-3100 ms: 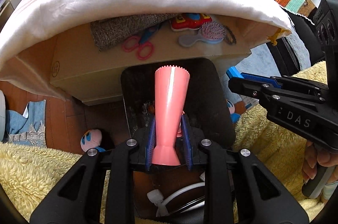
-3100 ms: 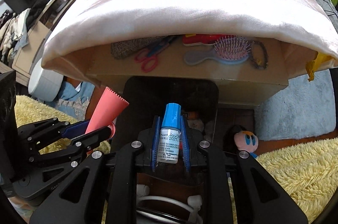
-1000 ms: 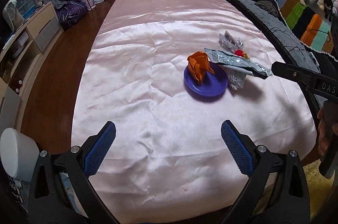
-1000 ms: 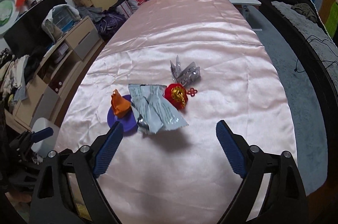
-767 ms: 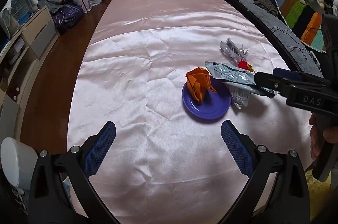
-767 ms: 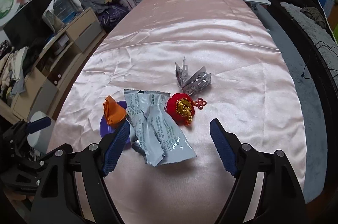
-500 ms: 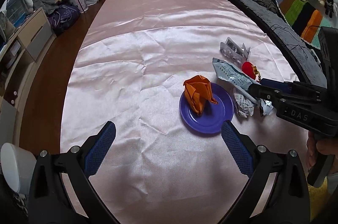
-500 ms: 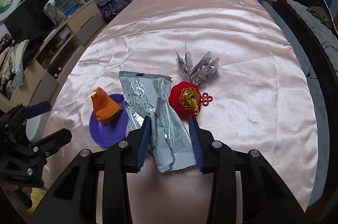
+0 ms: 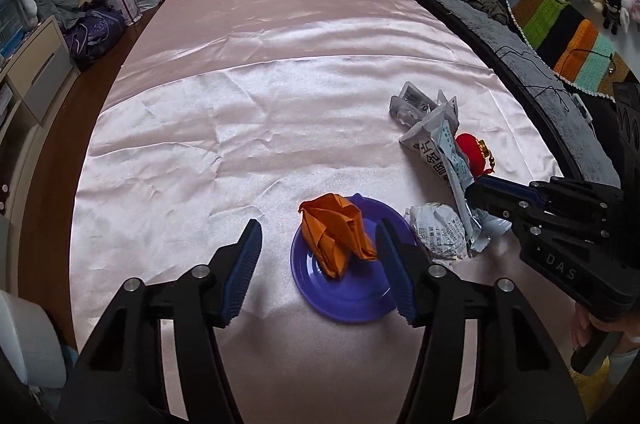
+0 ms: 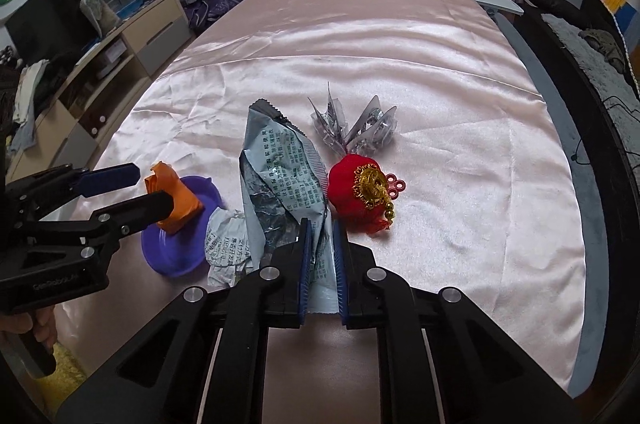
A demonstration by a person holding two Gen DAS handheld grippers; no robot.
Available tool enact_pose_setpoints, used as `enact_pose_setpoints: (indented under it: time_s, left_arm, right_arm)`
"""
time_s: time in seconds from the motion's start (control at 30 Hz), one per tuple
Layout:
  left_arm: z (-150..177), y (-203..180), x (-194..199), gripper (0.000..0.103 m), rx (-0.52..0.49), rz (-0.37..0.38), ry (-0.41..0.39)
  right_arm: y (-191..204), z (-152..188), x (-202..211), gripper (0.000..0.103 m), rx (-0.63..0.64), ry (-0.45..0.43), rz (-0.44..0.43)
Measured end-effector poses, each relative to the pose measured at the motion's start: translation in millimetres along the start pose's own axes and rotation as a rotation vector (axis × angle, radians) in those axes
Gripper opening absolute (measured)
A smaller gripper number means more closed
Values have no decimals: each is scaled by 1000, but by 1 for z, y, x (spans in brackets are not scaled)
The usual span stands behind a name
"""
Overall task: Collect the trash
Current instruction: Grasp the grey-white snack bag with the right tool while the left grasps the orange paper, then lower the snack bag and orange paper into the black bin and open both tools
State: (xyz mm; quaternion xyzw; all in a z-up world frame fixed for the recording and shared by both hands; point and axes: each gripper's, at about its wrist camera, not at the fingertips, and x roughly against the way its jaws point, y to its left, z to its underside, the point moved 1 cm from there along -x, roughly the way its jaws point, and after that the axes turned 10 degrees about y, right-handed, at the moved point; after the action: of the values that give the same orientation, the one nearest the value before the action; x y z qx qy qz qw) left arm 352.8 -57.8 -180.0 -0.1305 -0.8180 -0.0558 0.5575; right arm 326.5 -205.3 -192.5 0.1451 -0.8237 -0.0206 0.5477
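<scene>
Right gripper [image 10: 320,256] has its fingers pinched on the near end of the silver snack wrapper [image 10: 284,176], so the grab step looks done on that side; wrapper is crumpled foil with printed text, far end sticking up off the pink satin surface [image 10: 440,64], near end between the blue pads. Left gripper [image 9: 320,264] hangs over the purple plate [image 9: 340,288], fingers about half apart and straddling the crumpled orange paper [image 9: 336,232] that sits on the plate; holding nothing as far as I can tell. Judgement: step in hand is a two-sided pickup, right one secured, left one lined up but not yet closed. Next move for the left probably means dropping a bit lower and closing on the orange wad without catching the plate rim, since the plate is light and could slide on satin. Right needs a straight lift; foil is slippery and only the end is pinched, so it may slip or swing. More trash on the surface: a balled white paper [image 10: 228,244] touching the wrapper and just beside the plate, and clear blister packaging [image 10: 356,128] beyond it. Red lantern charm [image 10: 360,192] lies right next to the wrapper; looks like a keepsake, not trash, but can't be sure. No bin in either view.
</scene>
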Motion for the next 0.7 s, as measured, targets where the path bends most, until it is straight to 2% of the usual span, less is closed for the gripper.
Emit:
enact_pose_setpoints:
  time_s: [0.1, 0.13, 0.27, 0.5, 0.7]
  left_arm:
    - [-4, -2, -5, 35, -5, 16, 1]
    - [-4, -3, -6, 27, -7, 22, 1]
    - [-3, -4, -2, 7, -20, 25, -16]
    - [6, -4, 30, 7, -14, 19, -75]
    - [40, -14, 59, 7, -18, 21, -98]
  right_arm:
    - [2, 2, -4, 10, 18, 5, 24]
    - [2, 3, -5, 8, 22, 7, 23]
    - [-1, 4, 0, 4, 16, 9, -5]
    - [3, 10, 31, 3, 17, -52, -2]
    - [10, 35, 53, 3, 19, -72, -5]
